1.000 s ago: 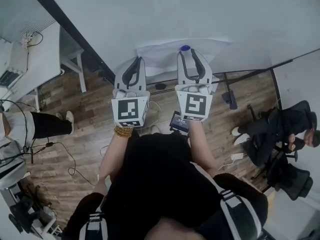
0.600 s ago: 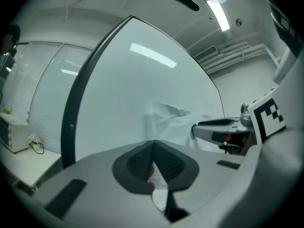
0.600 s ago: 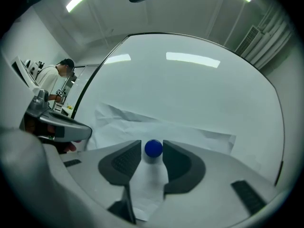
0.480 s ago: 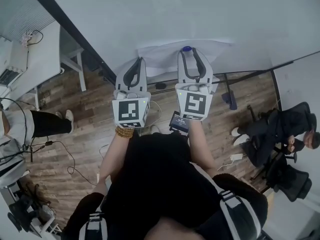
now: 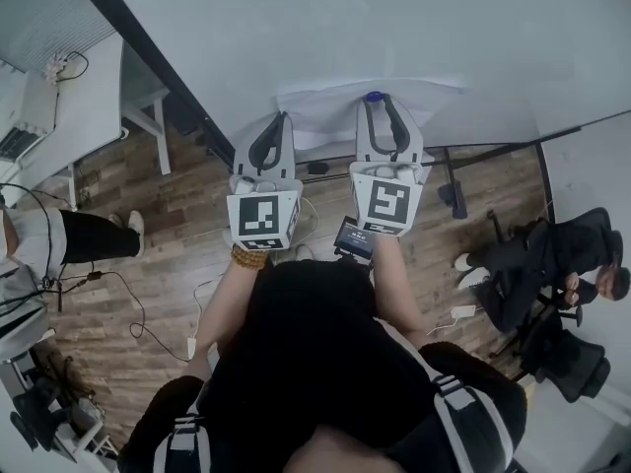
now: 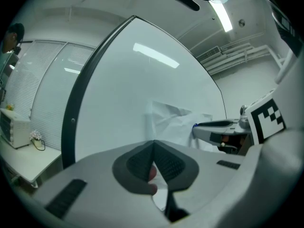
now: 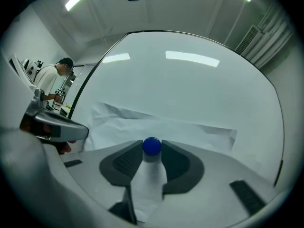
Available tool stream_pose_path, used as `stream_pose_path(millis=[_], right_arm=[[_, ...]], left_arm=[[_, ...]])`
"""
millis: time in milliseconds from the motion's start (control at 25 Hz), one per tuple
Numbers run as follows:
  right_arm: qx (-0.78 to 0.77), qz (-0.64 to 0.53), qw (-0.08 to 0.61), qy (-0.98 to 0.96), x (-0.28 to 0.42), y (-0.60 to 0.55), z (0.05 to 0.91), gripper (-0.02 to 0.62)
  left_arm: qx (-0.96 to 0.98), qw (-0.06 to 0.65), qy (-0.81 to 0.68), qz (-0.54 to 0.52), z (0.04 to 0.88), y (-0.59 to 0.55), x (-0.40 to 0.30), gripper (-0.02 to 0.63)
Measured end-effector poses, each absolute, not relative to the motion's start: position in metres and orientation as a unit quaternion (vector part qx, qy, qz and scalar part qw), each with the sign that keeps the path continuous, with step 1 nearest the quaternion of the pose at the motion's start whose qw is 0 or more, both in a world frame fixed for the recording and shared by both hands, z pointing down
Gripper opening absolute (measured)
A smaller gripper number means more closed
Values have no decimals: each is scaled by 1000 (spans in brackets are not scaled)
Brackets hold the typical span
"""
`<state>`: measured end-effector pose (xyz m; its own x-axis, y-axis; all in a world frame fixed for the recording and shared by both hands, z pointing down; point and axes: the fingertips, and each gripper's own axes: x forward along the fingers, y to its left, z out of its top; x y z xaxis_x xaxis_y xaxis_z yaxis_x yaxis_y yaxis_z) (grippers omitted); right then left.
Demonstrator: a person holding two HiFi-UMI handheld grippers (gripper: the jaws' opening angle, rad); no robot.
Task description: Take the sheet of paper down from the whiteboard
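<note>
A crumpled white sheet of paper hangs on the whiteboard, pinned by a round blue magnet. My left gripper is shut on the sheet's left edge, and white paper shows between its pads. My right gripper points level at the board. Its jaws have just been closing with the magnet between them, and the pad tips now sit against both sides of it. In the left gripper view the right gripper's fingers reach the paper.
A white desk stands at the left, beside a person. Another person sits in a chair at the right. The whiteboard's stand foot and cables lie on the wooden floor below.
The right gripper's jaws have drawn in slightly round the blue magnet. Both grippers stay at the paper.
</note>
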<state>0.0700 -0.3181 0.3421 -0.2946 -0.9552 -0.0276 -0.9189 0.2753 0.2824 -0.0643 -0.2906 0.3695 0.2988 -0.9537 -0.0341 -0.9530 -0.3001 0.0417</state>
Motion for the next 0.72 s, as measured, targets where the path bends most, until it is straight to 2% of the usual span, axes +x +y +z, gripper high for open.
stream_pose_path(millis=[720], right_arm=[[583, -120, 64, -801, 70, -318, 339, 118]], left_arm=[[795, 8, -606, -24, 371, -294, -66, 9]])
